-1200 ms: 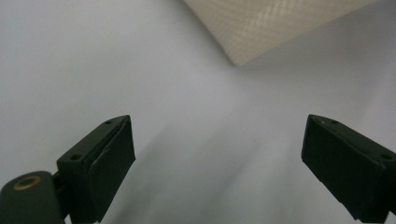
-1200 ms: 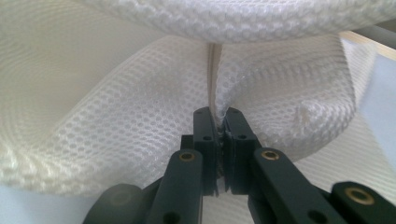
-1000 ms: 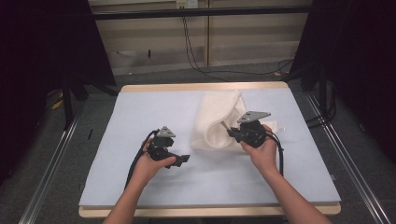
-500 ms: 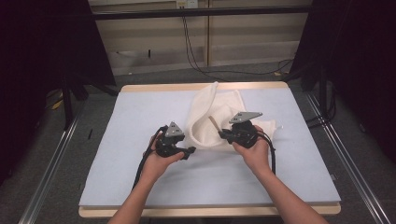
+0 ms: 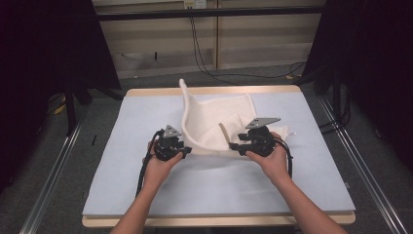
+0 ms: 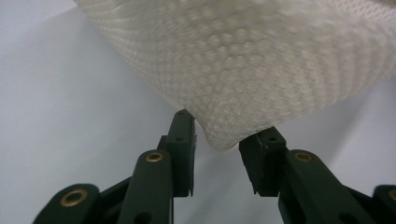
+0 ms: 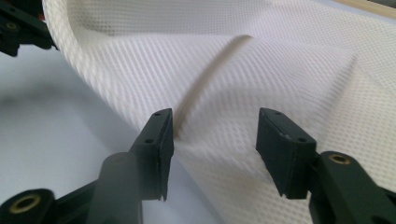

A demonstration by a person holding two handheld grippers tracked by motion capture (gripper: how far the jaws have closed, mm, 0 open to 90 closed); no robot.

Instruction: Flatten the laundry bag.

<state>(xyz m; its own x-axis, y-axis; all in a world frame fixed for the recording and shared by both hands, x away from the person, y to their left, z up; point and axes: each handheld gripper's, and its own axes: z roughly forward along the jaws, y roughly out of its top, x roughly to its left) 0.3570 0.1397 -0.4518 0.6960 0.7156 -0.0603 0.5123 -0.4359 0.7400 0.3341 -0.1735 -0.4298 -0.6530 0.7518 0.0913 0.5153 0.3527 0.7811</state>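
Observation:
A white mesh cloth (image 5: 219, 122) lies on the pale blue mat (image 5: 219, 195), and its left edge stands up in a curved flap. My left gripper (image 5: 187, 151) sits at the flap's near corner. In the left gripper view that corner (image 6: 233, 70) hangs between the jaws (image 6: 217, 140), which have just been closing and still stand a little apart, not squeezing it. My right gripper (image 5: 234, 145) is at the cloth's near right. Its jaws (image 7: 212, 140) have just been opening and now stand wide over a crease in the cloth (image 7: 257, 70), gripping nothing.
The mat covers a wooden table whose edge (image 5: 219, 222) runs along the front. Metal rails (image 5: 370, 170) flank both sides and cables (image 5: 204, 58) lie on the floor behind. In the right gripper view the left gripper (image 7: 18, 28) shows at the top left.
The right jaws have opened and let go of the cloth. The left jaws have narrowed around the cloth's near corner. The bunched cloth has spread out wider, leaving an upright flap on the left.

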